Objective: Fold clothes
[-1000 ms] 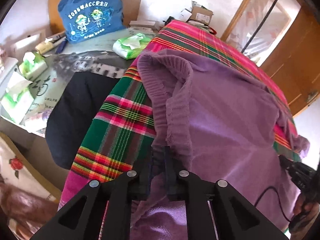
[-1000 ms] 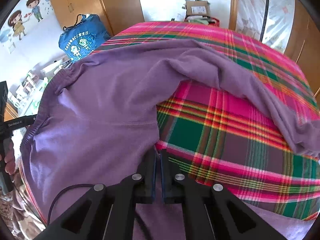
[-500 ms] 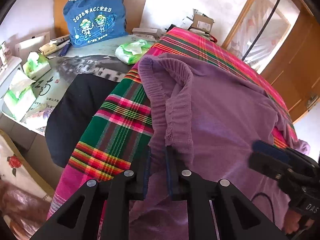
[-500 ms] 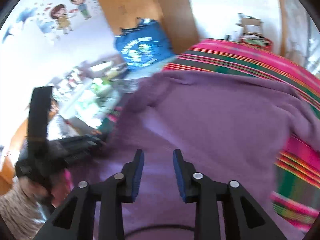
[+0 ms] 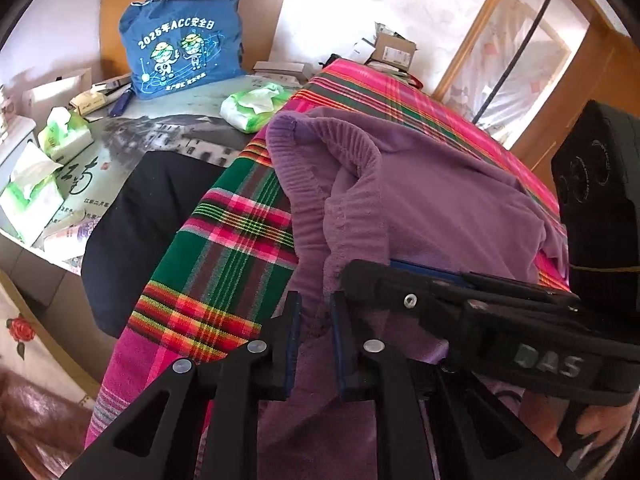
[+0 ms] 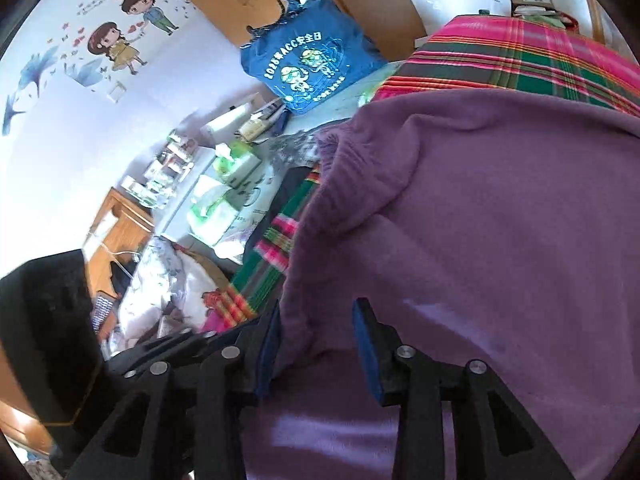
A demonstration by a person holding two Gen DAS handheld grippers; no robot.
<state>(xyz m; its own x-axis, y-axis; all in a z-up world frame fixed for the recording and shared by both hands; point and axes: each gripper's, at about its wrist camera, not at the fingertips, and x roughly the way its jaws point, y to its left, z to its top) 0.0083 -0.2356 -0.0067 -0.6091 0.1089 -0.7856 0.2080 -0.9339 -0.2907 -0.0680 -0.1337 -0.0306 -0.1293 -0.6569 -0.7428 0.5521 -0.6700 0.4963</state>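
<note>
A purple garment (image 5: pixel 432 208) lies on a plaid blanket (image 5: pixel 224 256) of pink, green and red, filling the centre and right of the left wrist view; its ribbed hem (image 5: pixel 304 184) runs from the upper centre down to the bottom centre, and the cloth's long axis stretches away toward the upper right. The left gripper (image 5: pixel 314 344) at the bottom centre pinches a bunched fold of that hem between its narrowly parted fingers. The right gripper (image 6: pixel 316 344) has its fingers spread wide, one on either side of the garment's edge, not closed on it; in the left view its black body crosses the lower right and hides part of the cloth, with a hand (image 5: pixel 560 424) at the lower right corner. To the left of the blanket lies a dark cloth (image 5: pixel 148 224), then tissue packs (image 5: pixel 256 106) on a printed table top (image 5: pixel 132 140), and a blue bag (image 5: pixel 184 60) stands at the upper left.
</note>
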